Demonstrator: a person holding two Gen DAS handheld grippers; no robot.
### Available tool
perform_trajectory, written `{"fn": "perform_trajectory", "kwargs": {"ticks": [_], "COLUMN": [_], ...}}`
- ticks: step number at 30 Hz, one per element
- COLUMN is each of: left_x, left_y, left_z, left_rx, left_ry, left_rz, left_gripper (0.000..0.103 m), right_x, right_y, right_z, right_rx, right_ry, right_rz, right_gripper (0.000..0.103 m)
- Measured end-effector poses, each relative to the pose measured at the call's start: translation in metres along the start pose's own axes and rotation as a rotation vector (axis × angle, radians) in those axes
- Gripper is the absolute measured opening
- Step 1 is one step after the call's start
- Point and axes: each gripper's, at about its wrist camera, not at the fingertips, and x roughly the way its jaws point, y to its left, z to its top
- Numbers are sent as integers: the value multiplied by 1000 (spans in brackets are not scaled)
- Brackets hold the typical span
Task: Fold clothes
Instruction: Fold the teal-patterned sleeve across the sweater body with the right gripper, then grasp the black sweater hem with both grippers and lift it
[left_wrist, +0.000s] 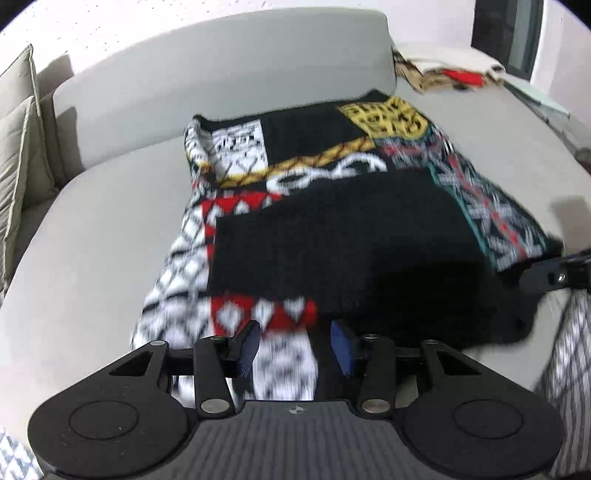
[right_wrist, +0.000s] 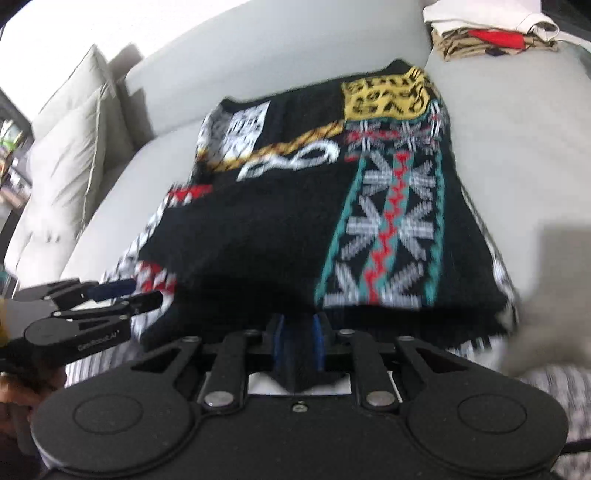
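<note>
— Two grippers sit on the near hem of the patterned sweater, which lies spread on the grey sofa seat. The right gripper is clamped on a bunch of black knit at 6 o'clock in its own view, pads pressed in from both sides.

— And the left gripper?

— Its jaws stand apart with the white-and-black fabric between them; in that view the blue pads don't look to be pinching it (both views are blurred, so I can't be sure).

— So what could go wrong?

— If only one corner is truly held, lifting could drag the hem askew, I'd judge, and the fold would land crooked. The thick knit could also slip out of a shallow bite, or the layer underneath could come up with it.

— Any containers?

— None that I can see. Farther off, at about 1 o'clock, a pile of clothes rests on the seat by the backrest; cushions stand at 10 o'clock.
</note>
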Motion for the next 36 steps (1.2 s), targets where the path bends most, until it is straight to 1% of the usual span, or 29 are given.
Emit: {"fn": "perform_trajectory", "kwargs": {"ticks": [2, 3, 4, 6, 8, 10, 12, 14, 16, 17, 18, 19, 20, 21, 24, 27, 28, 29, 30, 31, 32, 33, 34, 36], "left_x": [4, 6, 8, 5, -4, -18, -31, -43, -44, -42, -36, -29, -18, -9, 23, 61, 76, 90, 101, 108, 109, 110, 110, 107], "left_y": [-2, -2, -3, -3, 3, 5, 7, 9, 12, 13, 13, 12, 11, 12, 10, 5, 6, 9, 14, 17, 18, 19, 17, 16], "left_z": [-11, -16, -20, -16, -11, -7, 0, 9, 27, 36, 45, 55, 65, 73, 94, 107, 106, 105, 101, 98, 97, 97, 98, 101], "left_rx": [-13, -19, -22, -32, -46, -38, -31, -30, -55, -62, -64, -68, -80, -97, -114, -83, -83, -87, -101, -108, -111, -113, -109, -105], "left_ry": [29, 43, 53, 57, 53, 19, -29, -84, -135, -157, -172, -181, -178, -171, -160, -126, -87, -49, -25, -32, -35, -36, -33, -27], "left_rz": [-10, -15, -17, -20, -29, -17, -19, -33, -52, -52, -41, -33, -39, -55, -77, -47, -20, -2, -11, -23, -29, -32, -29, -26], "left_gripper": [42, 42, 42, 42, 43, 42, 42, 43, 46, 46, 45, 42, 39, 39, 39, 40, 39, 41, 43, 45, 45, 45, 45, 45], "right_x": [10, 19, 27, 30, 21, 7, -9, -17, -24, -21, -18, -14, -8, 0, 32, 69, 82, 95, 108, 120, 131, 142, 143, 141], "right_y": [0, -2, -2, 6, 14, 20, 18, 15, 12, 10, 8, 6, 5, 4, 7, 9, 7, 4, 2, 0, -1, -3, -1, 3], "right_z": [-10, -15, -19, -20, -16, -12, -5, 8, 21, 30, 39, 48, 57, 67, 95, 113, 118, 120, 121, 117, 112, 107, 104, 105], "right_rx": [-13, -16, -23, -44, -73, -91, -72, -56, -39, -26, -13, 0, 11, 23, 29, 27, 31, 31, 31, 13, -6, -25, -40, -45], "right_ry": [42, 62, 62, 49, 38, 9, -35, -104, -173, -195, -216, -237, -243, -245, -221, -189, -180, -165, -150, -134, -118, -101, -112, -105], "right_rz": [-41, -43, -43, -69, -85, -81, -41, -27, -14, -6, 3, 11, 22, 34, 50, 36, 27, 13, -2, -29, -56, -83, -91, -104], "right_gripper": [16, 16, 14, 14, 14, 16, 19, 20, 20, 19, 18, 15, 13, 13, 13, 13, 13, 13, 13, 12, 8, 8, 8, 8]}}
